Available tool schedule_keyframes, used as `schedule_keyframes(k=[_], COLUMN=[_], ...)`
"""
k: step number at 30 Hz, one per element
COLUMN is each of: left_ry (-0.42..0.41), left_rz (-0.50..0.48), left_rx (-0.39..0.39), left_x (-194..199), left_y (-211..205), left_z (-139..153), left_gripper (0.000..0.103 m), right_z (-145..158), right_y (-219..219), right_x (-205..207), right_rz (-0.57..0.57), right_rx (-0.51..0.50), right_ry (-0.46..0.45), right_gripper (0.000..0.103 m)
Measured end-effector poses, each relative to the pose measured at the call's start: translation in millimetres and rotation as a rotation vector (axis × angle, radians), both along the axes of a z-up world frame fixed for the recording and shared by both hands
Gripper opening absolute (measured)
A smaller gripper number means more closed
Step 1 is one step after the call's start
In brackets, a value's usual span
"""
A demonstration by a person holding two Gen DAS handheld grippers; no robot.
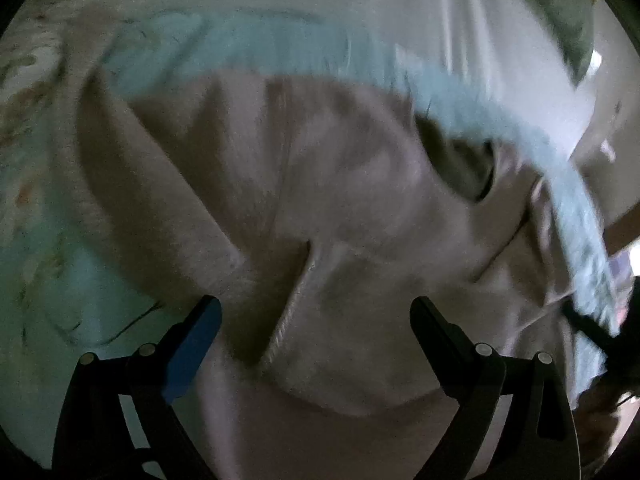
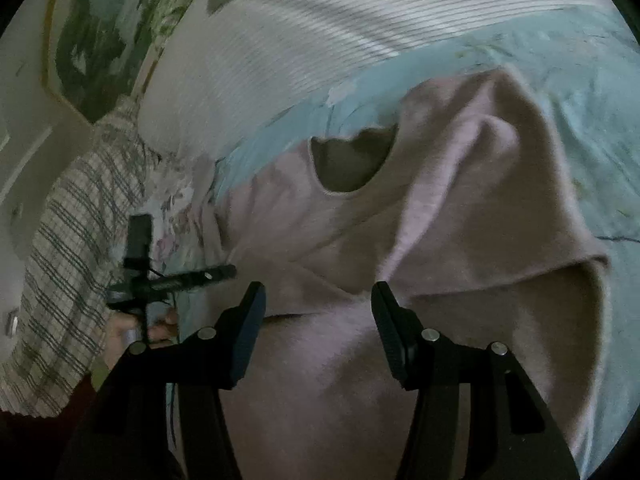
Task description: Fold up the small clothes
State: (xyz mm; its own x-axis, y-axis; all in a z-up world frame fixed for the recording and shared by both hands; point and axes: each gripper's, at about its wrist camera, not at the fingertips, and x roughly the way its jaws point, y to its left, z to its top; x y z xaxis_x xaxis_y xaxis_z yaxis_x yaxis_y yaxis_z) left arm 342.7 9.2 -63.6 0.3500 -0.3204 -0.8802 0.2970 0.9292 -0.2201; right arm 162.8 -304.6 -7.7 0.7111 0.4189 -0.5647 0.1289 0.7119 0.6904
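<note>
Left gripper (image 1: 316, 316), jaws wide apart and empty, angled steeply down over the pink garment (image 1: 320, 184). Right gripper (image 2: 318, 300), jaws parted, nothing gripped, above the garment's folded hem; neckline (image 2: 352, 168) at 12 o'clock. Pale blue bedsheet (image 2: 580, 92) beneath; striped pillow (image 2: 320, 40) beyond; checked cloth (image 2: 72, 240) at 9 o'clock.

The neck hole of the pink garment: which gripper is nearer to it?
Probably right, but it is close. The right gripper is open over the pink garment, with the neck hole straight ahead. The left gripper is open too, with the hole ahead and off to its right.
</note>
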Motion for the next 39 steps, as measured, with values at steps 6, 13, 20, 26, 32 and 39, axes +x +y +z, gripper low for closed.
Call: schedule_keyframes(k=[6, 13, 20, 26, 32, 39], left_ry=[-0.090, -0.408, -0.367, -0.316, -0.310, -0.258], left_rz=[-0.166, -0.093, 0.243, 0.288, 0.249, 0.143], left_rx=[0.135, 0.130, 0.150, 0.114, 0.095, -0.012], left_x=[-4, -29, 27, 28, 25, 15], left_y=[-33, -23, 44, 52, 42, 17], left_z=[-7, 52, 35, 14, 20, 28], left_gripper=[0.015, 0.002, 0.002, 0.002, 0.002, 0.002], right_z=[8, 13, 1, -29, -46, -41], right_y=[-11, -41, -96, -115, -120, -152], right_x=[-15, -26, -5, 49, 72, 51], right_rz=[-0.039, -0.164, -0.300, -0.270, -0.194, -0.275], right_rx=[-0.005, -0.076, -0.174, -0.165, -0.141, -0.249], right_ry=[-0.011, -0.007, 0.106, 0.199, 0.237, 0.270], right_gripper=[0.056, 0.056, 0.056, 0.068, 0.007, 0.006])
